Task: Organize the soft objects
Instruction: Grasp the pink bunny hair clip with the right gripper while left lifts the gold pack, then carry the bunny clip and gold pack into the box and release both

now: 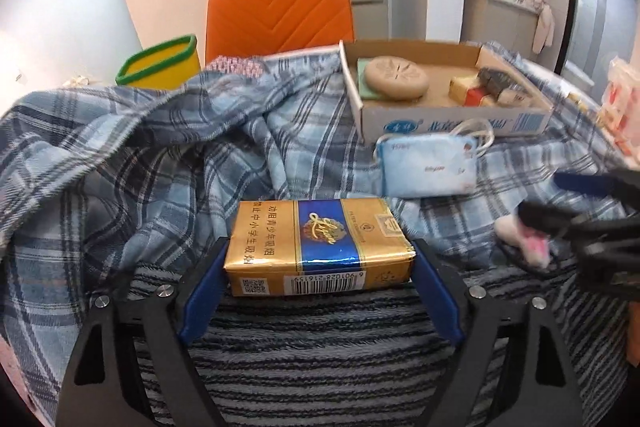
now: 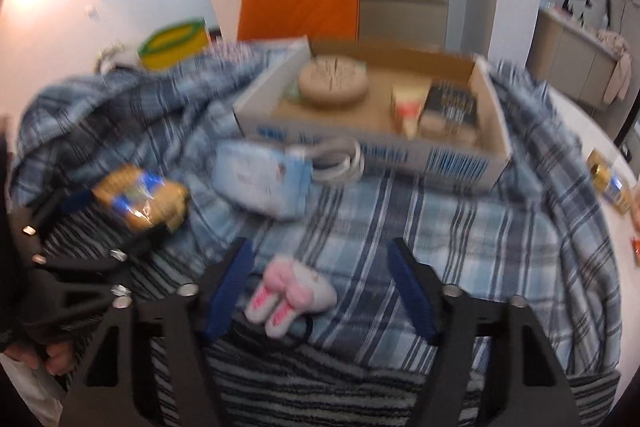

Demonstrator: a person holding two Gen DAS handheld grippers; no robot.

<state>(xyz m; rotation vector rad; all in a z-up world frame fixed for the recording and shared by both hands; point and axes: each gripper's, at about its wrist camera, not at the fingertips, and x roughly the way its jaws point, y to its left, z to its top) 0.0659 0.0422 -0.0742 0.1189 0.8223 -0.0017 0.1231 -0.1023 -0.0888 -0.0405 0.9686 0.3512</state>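
Note:
My left gripper (image 1: 318,251) is shut on a gold and blue cigarette pack (image 1: 316,247), held just above a striped towel (image 1: 320,355). It also shows in the right wrist view (image 2: 140,201). My right gripper (image 2: 320,251) is open, with a small pink and white plush toy (image 2: 290,293) lying between its fingers on the blue plaid cloth (image 2: 400,211). The toy shows at the right of the left wrist view (image 1: 520,235). A pale blue face mask pack (image 1: 428,165) lies in front of a cardboard tray (image 1: 452,121).
The cardboard tray (image 2: 360,143) holds a round beige cushion (image 2: 334,83), a green pad and small boxes. A yellow bin with a green rim (image 1: 160,65) and an orange chair (image 1: 280,9) stand behind. Snack packets (image 2: 608,183) lie at the right on the table.

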